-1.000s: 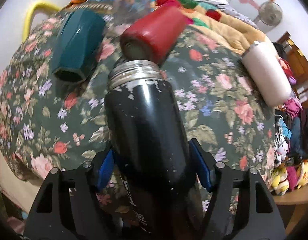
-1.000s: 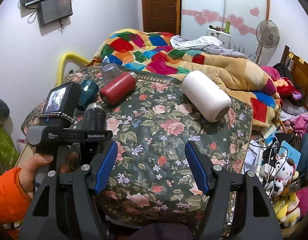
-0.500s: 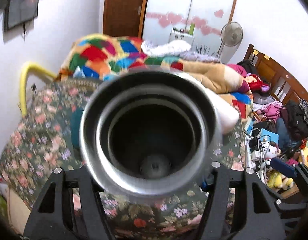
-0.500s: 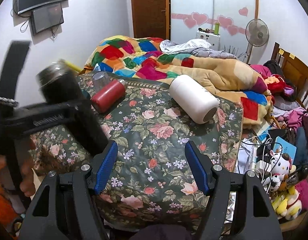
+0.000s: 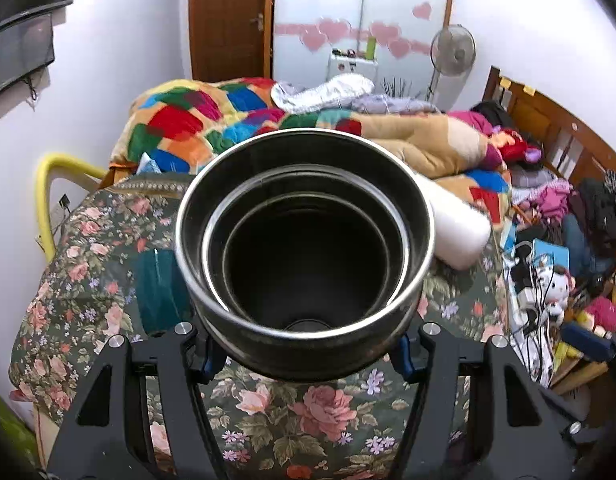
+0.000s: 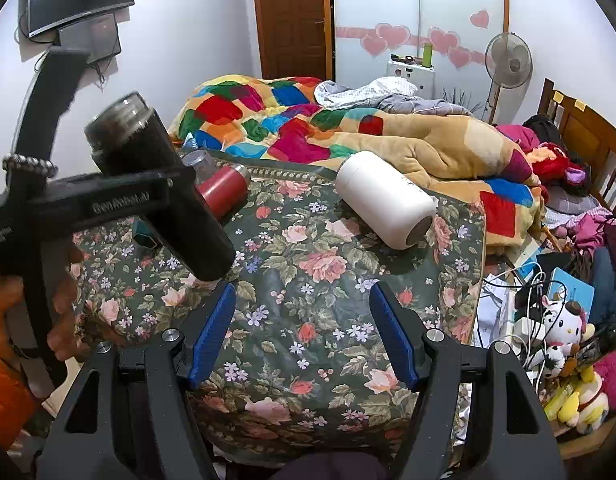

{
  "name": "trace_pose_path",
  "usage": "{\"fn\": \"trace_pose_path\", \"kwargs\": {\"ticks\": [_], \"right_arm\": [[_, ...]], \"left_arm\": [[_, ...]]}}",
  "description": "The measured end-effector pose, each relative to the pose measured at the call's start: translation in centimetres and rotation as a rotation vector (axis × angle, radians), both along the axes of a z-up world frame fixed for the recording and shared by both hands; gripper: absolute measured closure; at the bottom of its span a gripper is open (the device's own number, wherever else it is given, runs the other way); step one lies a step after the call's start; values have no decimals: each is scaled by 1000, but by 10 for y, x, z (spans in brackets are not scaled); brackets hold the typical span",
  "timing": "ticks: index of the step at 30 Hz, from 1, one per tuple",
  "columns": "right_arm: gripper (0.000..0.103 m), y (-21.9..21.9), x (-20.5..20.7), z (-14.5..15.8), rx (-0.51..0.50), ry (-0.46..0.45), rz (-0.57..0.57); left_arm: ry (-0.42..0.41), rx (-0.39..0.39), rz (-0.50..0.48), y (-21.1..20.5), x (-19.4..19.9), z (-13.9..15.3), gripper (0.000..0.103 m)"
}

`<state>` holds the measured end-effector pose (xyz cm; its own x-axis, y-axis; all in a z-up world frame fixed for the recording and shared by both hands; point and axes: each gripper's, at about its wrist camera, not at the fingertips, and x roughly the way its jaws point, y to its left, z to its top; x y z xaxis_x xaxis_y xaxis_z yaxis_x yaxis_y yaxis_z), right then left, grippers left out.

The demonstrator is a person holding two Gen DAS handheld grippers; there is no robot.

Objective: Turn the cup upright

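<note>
My left gripper [image 5: 304, 354] is shut on a black metal cup [image 5: 304, 344] and holds it in the air above the floral cloth. Its open steel mouth points at the left wrist camera and fills that view. In the right wrist view the same cup [image 6: 160, 188] is tilted, mouth up and to the left, base toward the cloth, clamped in the left gripper [image 6: 148, 196]. My right gripper [image 6: 304, 334] is open and empty, low over the front of the cloth.
A white cup [image 6: 383, 200], a red cup [image 6: 224, 192], a teal cup [image 5: 158, 284] and a clear glass [image 6: 200, 162] lie on the floral cloth [image 6: 308, 280]. A patchwork quilt [image 6: 292, 120] lies behind. Toys and cables [image 6: 547, 328] crowd the right side.
The left gripper lifted the black cup off the cloth and swung it, so its mouth now faces the left camera. Since half a second ago the cup tilted a bit further. The right gripper barely moved.
</note>
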<state>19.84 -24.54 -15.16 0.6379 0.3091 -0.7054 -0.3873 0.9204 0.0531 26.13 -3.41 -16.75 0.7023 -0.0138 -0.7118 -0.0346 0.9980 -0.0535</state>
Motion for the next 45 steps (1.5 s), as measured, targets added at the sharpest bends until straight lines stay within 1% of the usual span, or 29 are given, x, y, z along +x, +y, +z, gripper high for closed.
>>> {"fn": "trace_pose_path", "kwargs": {"ticks": [5, 6, 10, 14, 18, 20, 23, 25, 27, 31, 34, 38, 40, 42, 44, 45], "right_arm": [[37, 1, 3, -2, 4, 13, -5], [37, 1, 3, -2, 5, 13, -5], [37, 1, 3, -2, 7, 14, -4], [37, 3, 0, 1, 10, 9, -7], [37, 3, -7, 11, 19, -13, -11], [37, 2, -14, 21, 29, -36, -13], [37, 0, -25, 40, 49, -83, -15], [37, 0, -32, 52, 65, -117, -17], [37, -2, -45, 72, 91, -174, -24], [37, -6, -73, 105, 155, -281, -32], [37, -8, -98, 132, 208, -377, -40], [37, -7, -128, 154, 243, -493, -60], [36, -7, -136, 160, 254, -527, -67], [32, -5, -146, 163, 263, -555, -70], [24, -2, -155, 164, 260, -583, -86], [22, -2, -156, 163, 257, -590, -90]], "left_arm": [[60, 7, -13, -5, 0, -20, 39], [51, 13, -16, -6, -1, -20, 39], [55, 47, -40, -14, -4, -21, 39], [66, 62, -50, -16, -7, -17, 39], [38, 46, -73, -11, -24, 2, 36], [-5, 43, -87, -9, -39, 19, 35], [-98, 57, -93, -4, -70, 51, 33], [-167, 59, -91, 0, -91, 74, 28], [-252, 55, -83, 7, -116, 99, 23], [-399, 49, -63, 18, -162, 141, 23], [-484, 39, -61, 24, -192, 162, 22], [-586, 39, -42, 28, -231, 180, 20], [-625, 38, -35, 27, -246, 185, 11], [-665, 49, -23, 25, -260, 187, 7], [-682, 60, -16, 23, -269, 186, 3], [-688, 66, -14, 22, -273, 186, 0]]}}
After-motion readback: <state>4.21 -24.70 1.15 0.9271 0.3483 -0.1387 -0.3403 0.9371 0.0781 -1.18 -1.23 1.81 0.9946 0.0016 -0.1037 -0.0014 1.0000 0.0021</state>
